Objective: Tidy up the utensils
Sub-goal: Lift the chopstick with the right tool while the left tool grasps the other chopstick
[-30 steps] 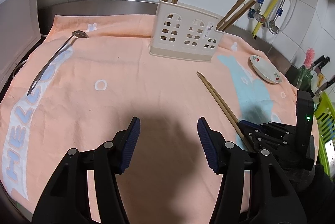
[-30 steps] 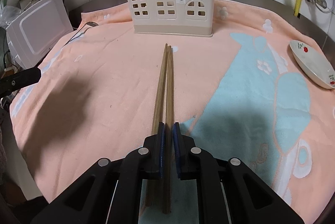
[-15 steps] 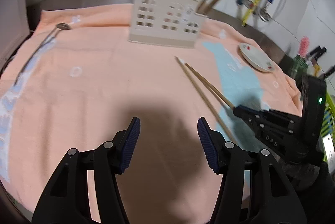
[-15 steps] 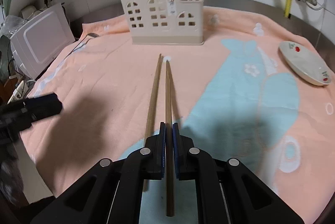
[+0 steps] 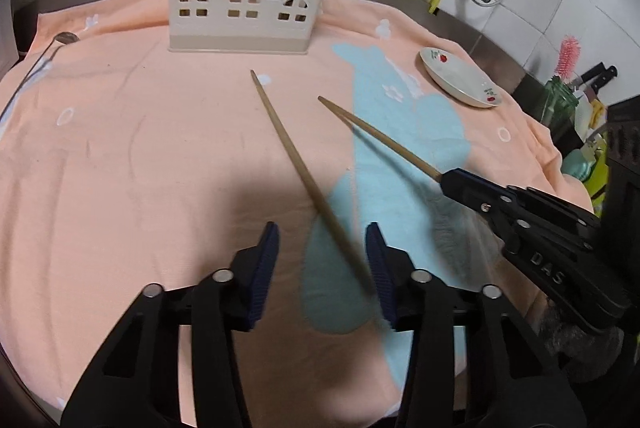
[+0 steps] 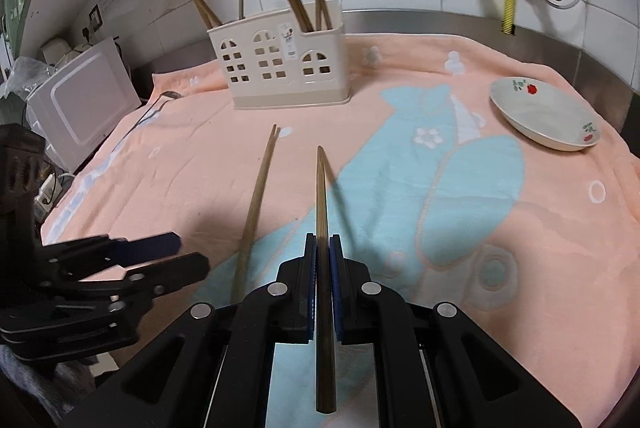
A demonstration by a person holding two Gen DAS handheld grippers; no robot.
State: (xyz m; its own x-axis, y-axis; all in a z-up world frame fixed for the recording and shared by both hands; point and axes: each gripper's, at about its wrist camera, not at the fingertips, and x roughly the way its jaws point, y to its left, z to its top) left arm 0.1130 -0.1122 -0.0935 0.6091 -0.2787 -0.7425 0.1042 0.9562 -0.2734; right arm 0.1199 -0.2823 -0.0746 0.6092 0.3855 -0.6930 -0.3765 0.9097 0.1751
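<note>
Chopsticks mostly sorted: several pairs already stand in the cream utensil holder, at the left and right ends. Two are left out, plus a metal spoon lying on the towel well to the holder's left.

Your right gripper is pressed tight on one chopstick, tip lifted clear of the towel and aimed toward the holder. Judging by that, this one drops in next.

Second chopstick lies flat in front of the holder, its far tip near the holder's base. Your left gripper has just been closing; jaws are half spread with that chopstick's near end running between them, close against the right pad. Pads don't look clamped yet. Blur there, so contact is unclear.

View differences:
- Left wrist: shows the right gripper's side and the held stick's lift; also knives and a pink brush far right of the holder.
- Right wrist: shows a white appliance left of the holder, and the plate to its right in full.
</note>
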